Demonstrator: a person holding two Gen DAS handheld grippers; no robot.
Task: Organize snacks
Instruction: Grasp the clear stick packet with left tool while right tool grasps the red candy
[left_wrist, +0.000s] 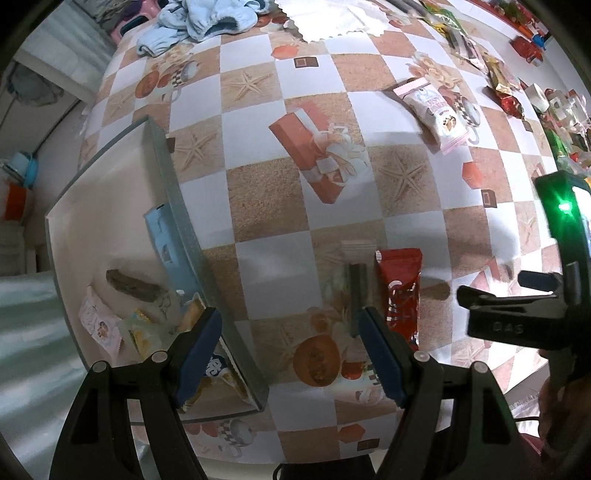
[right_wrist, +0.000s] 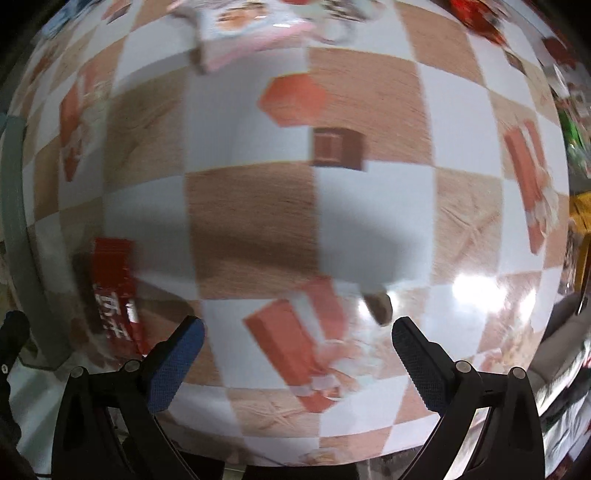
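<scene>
Left wrist view only: a grey-rimmed tray (left_wrist: 162, 192) is seen at left on the checkered tablecloth (left_wrist: 258, 206). Inside it are held a blue pack (left_wrist: 162, 236) against the right wall, a brown bar (left_wrist: 133, 286) mid-tray, a pink-white packet (left_wrist: 98, 321) and yellow snack packs (left_wrist: 140, 332) at the near end; one more pack is partly hidden behind the gripper finger.

The left gripper (left_wrist: 290, 347) is pointed down, fingers released & spread wide, nothing btwn them; its left finger sits over the tray's right wall, its right finger over a clear wrapper w/ a dark bar (left_wrist: 356, 280). Just right of that, a red pack (left_wrist: 400, 288) lies on the cloth. Farther off & right, a pink pack (left_wrist: 432, 110) is seen; a row of mixed snacks (left_wrist: 498, 77) runs along the far-right edge. Blue cloth (left_wrist: 199, 18) is bunched at the far end. The right gripper's body shows at right edge.

Right wrist view (motion-blurred): tray rim (right_wrist: 14, 206) at far left, red pack (right_wrist: 114, 284) near-left, pink pack (right_wrist: 243, 29) at the far edge. The right gripper (right_wrist: 297, 354) is open, fingers apart over bare cloth, holding nothing.
</scene>
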